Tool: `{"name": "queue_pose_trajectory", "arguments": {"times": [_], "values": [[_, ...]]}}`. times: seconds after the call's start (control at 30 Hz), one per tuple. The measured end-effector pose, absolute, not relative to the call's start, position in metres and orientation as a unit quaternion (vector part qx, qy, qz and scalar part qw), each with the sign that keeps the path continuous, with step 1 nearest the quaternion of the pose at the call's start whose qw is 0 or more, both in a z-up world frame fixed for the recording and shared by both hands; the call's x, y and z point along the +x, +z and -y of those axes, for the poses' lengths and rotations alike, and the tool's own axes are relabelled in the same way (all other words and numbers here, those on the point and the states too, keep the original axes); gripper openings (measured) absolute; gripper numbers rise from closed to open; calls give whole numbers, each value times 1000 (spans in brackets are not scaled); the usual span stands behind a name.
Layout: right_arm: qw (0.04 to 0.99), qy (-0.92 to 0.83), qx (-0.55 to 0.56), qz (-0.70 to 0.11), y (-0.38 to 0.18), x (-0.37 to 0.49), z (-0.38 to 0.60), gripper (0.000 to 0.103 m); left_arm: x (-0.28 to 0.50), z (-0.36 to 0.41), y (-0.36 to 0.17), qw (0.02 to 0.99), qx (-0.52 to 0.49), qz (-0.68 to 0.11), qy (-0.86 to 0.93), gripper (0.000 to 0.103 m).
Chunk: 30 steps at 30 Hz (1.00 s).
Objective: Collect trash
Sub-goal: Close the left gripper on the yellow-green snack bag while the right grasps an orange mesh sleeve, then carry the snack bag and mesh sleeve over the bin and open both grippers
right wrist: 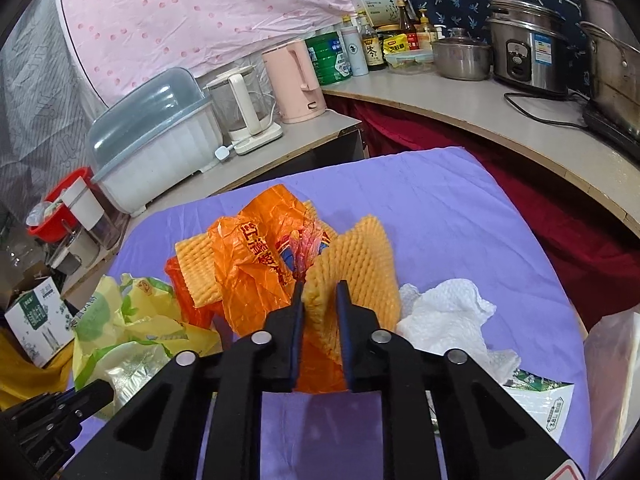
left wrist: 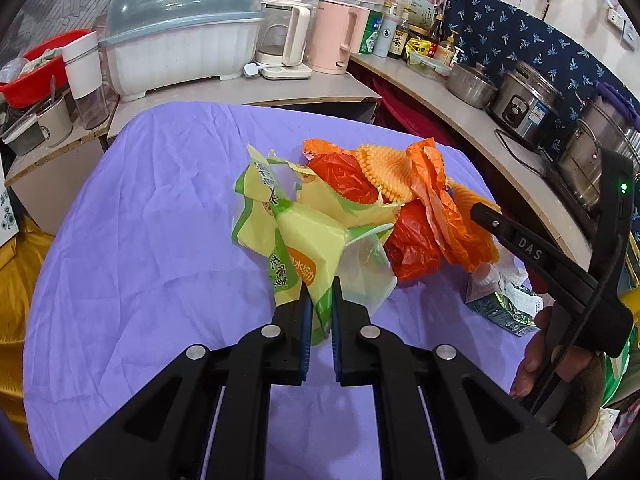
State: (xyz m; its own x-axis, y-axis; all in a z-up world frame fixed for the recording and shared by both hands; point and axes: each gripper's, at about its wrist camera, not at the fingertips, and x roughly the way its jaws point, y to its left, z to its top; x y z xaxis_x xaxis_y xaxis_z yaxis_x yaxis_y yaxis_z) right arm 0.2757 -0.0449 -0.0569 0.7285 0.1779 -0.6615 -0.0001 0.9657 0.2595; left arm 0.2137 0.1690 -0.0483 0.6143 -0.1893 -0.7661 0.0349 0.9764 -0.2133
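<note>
Covering table, purple cloth (left wrist: 140, 220), cluttered counter (left wrist: 460, 112)

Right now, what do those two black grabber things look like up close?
Each gripper is matte black plastic with two long flat fingers lined with blue ribbed pads and joined by round silver rivets: the left gripper and the right gripper match. Seen from the left wrist camera, the right one's finger bears white letters "DAS", its body shows a small green light, and a black cable runs alongside it.

Your left claw (left wrist: 319, 286) points steeply down, jaws pinched on the yellow-green wrapper (left wrist: 308, 248). Your right claw (right wrist: 320, 290) angles down too, jaws clamped on the orange foam net (right wrist: 360, 264).
</note>
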Motion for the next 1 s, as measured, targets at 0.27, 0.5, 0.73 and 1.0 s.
{"name": "queue_pose_trajectory", "arguments": {"times": [0.27, 0.5, 0.73, 1.0], "values": [[934, 59, 136, -324, -24, 242, 52, 10, 200, -162, -34, 898, -87, -425, -68, 8], [943, 66, 159, -284, 15, 202, 66, 10, 176, -151, -10, 907, -82, -406, -81, 7], [951, 52, 172, -250, 42, 160, 88, 10, 148, -131, 16, 915, -73, -383, -102, 7], [954, 13, 195, -226, 51, 113, 134, 10, 119, -89, 39, 918, -54, -365, -148, 7]]}}
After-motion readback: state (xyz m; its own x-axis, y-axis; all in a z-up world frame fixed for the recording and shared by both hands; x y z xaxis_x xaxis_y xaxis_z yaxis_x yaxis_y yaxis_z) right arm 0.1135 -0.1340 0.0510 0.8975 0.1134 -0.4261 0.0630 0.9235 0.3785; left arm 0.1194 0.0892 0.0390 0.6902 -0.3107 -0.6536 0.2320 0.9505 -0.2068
